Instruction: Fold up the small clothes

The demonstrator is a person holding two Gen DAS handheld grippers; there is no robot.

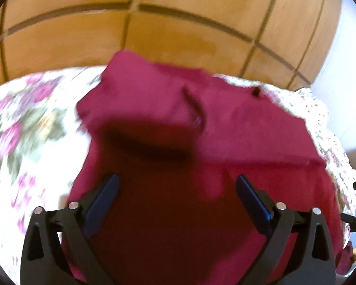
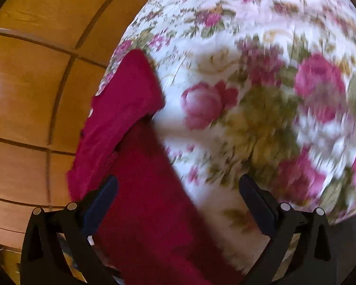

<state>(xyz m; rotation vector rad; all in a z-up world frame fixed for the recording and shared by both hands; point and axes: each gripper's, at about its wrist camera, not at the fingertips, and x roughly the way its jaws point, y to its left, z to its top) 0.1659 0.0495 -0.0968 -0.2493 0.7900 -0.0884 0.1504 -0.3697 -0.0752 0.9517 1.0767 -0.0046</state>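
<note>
The left tool [image 1: 177, 191] hangs spread wide over the crimson garment [image 1: 201, 128], nothing between its blue pads [image 1: 102, 199]. The right tool [image 2: 178, 191] is spread too, empty, above the same cloth's side. The garment lies partly folded at the edge of the flowered bedspread [image 2: 261, 95], one corner overhanging the tiled floor [image 1: 178, 30].

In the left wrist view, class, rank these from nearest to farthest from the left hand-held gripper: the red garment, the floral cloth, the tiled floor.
1. Red garment: directly under and ahead of the left hand-held gripper, whose jaws stand open over it.
2. Floral cloth: beneath the garment, showing out to the left and right.
3. Tiled floor: beyond the cloth's far edge, across the top.
</note>
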